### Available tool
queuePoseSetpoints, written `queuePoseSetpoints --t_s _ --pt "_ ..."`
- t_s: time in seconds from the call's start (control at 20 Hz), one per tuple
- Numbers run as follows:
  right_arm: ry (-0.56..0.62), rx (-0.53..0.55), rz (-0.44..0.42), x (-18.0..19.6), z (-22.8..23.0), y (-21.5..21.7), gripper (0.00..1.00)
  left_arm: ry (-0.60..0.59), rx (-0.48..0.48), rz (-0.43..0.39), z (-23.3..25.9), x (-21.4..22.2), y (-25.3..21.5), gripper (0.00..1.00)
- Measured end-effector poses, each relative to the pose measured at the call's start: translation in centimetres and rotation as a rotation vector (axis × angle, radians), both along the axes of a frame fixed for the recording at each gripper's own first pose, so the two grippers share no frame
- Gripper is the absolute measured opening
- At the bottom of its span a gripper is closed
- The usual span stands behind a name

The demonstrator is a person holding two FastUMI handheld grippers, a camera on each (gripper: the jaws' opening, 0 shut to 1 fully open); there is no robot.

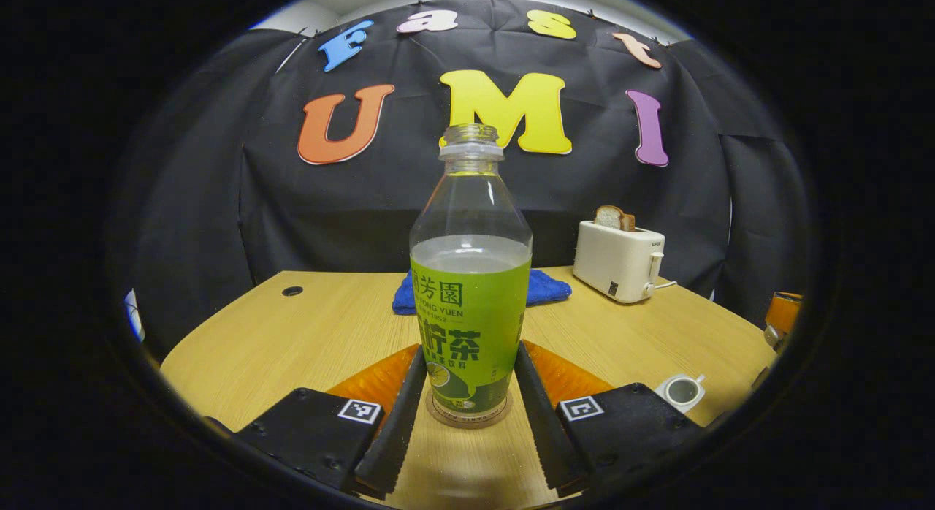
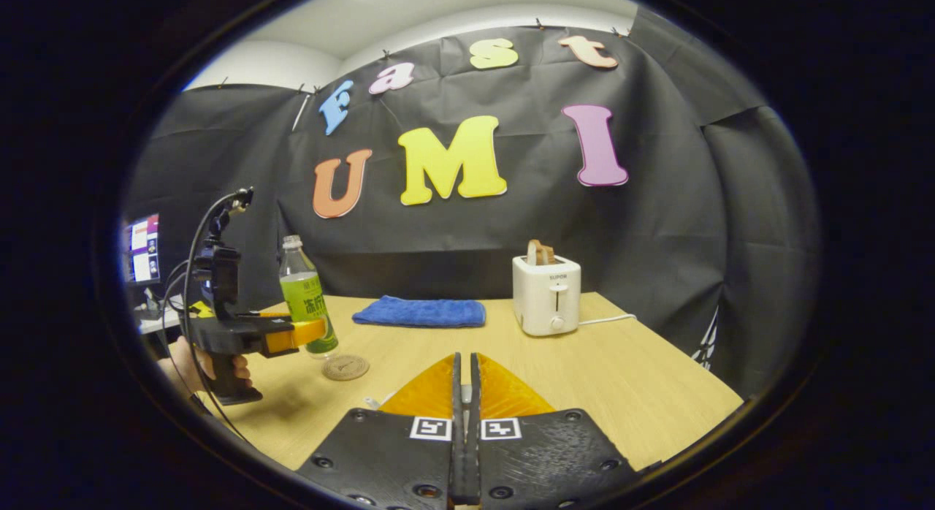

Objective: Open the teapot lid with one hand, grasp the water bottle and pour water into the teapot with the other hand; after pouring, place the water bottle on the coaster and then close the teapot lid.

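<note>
An uncapped water bottle (image 1: 470,305) with a green label, about half full, stands upright between my left gripper's (image 1: 467,378) fingers, which press on both its sides low down. In the right gripper view the same bottle (image 2: 307,305) leans slightly, held by the left gripper (image 2: 303,333) with a hand behind it. A round cork coaster (image 2: 345,367) lies on the table just in front of the bottle's base. The small white teapot (image 1: 682,391) sits open, lid off, at the right. My right gripper (image 2: 462,382) is shut, with a thin pale piece, seemingly the lid's knob, between its fingers.
A white toaster (image 2: 546,297) with bread in it stands at the back right, its cord trailing right. A folded blue cloth (image 2: 420,312) lies at the back middle. The wooden table (image 2: 621,371) has bare room on the right. A monitor (image 2: 144,248) glows beyond the left edge.
</note>
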State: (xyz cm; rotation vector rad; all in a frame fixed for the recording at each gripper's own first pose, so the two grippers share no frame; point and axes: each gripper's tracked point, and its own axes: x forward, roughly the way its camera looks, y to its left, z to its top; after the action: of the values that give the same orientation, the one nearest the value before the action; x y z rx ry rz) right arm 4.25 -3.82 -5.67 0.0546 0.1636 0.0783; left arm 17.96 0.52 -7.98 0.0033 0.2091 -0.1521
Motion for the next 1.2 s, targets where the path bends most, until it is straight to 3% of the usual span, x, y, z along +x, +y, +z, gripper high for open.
queuePoseSetpoints --t_s 0.85,0.95,1.2 --pt "0.046 0.014 0.004 1.2 -2.0 0.0 0.0 0.065 -0.003 0.014 -3.7 2.8 -0.4 0.78" --pt "0.045 0.014 0.005 1.1 -1.9 0.0 0.0 0.074 -0.013 0.019 -3.9 2.6 -0.4 1.0" --pt "0.029 0.002 0.005 1.0 -1.4 0.2 0.0 0.072 -0.02 0.065 -3.1 0.5 1.2 0.98"
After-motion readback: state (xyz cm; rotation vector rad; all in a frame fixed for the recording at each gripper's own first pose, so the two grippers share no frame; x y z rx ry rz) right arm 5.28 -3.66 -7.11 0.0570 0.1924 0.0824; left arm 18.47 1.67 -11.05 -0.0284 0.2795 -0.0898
